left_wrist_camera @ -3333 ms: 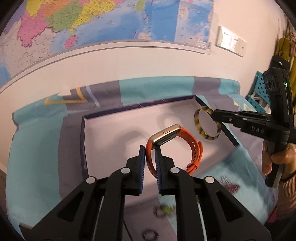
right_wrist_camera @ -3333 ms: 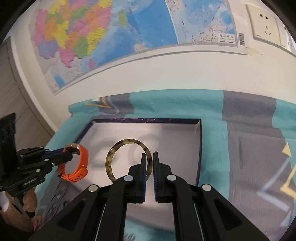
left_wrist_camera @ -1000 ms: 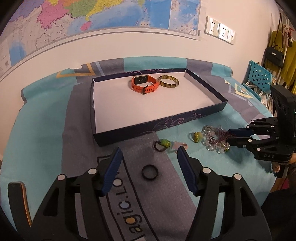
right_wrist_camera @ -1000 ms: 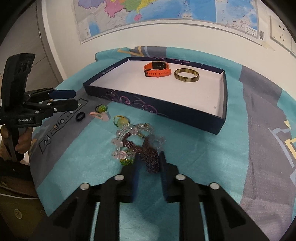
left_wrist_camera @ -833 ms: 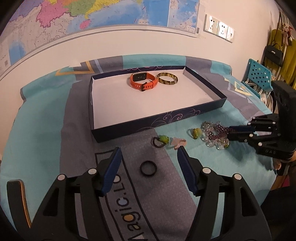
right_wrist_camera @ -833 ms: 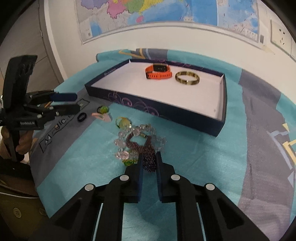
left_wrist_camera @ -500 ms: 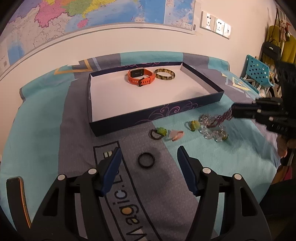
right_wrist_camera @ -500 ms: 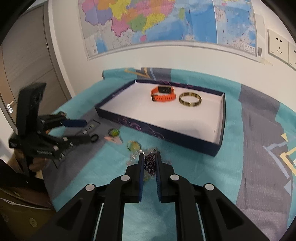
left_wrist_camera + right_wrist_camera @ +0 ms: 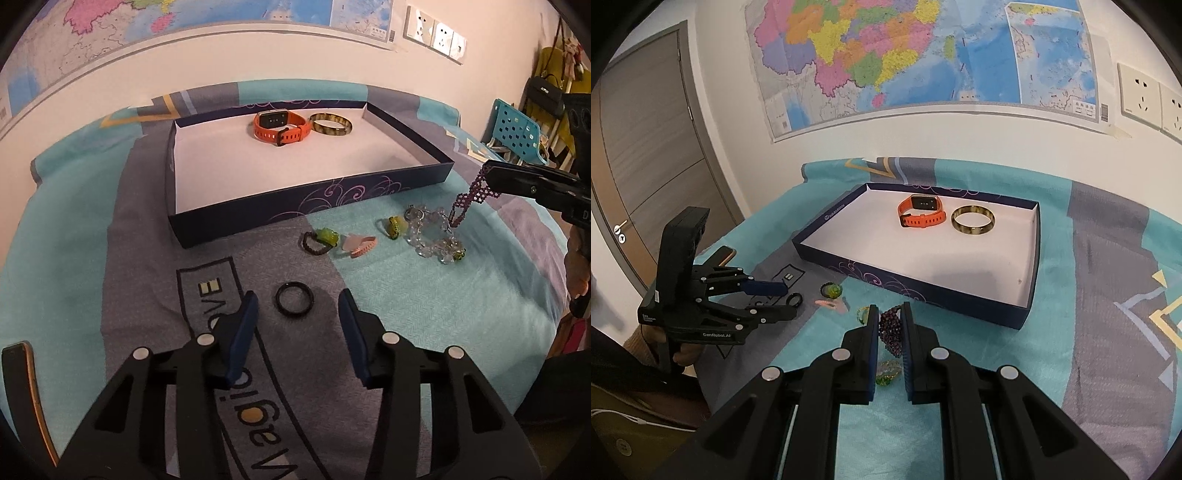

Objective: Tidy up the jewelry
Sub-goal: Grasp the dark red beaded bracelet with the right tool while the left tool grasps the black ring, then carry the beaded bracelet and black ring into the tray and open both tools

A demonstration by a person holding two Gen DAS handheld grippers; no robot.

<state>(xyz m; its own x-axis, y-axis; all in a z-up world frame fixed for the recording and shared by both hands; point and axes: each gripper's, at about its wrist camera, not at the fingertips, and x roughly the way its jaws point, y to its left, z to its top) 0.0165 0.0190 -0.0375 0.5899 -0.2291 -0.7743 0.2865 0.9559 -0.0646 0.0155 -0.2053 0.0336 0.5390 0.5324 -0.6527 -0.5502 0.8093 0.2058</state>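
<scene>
Right wrist view: the right gripper (image 9: 890, 325) is clamped on a purple beaded bracelet (image 9: 889, 330), whose lower part is hidden between the pads. From the left wrist camera the woven strand (image 9: 468, 199) hangs lengthwise, nearly straight down from that gripper's tip, its end touching a cluster of clear glass beads (image 9: 434, 236). The left gripper (image 9: 298, 308) is closing — a smooth black ring (image 9: 294, 299) lies flat between its fingers, untouched. Beyond both grippers a shallow navy box (image 9: 306, 206) holds an orange rubbery watch (image 9: 281, 127) and a mottled bangle (image 9: 331, 124).
</scene>
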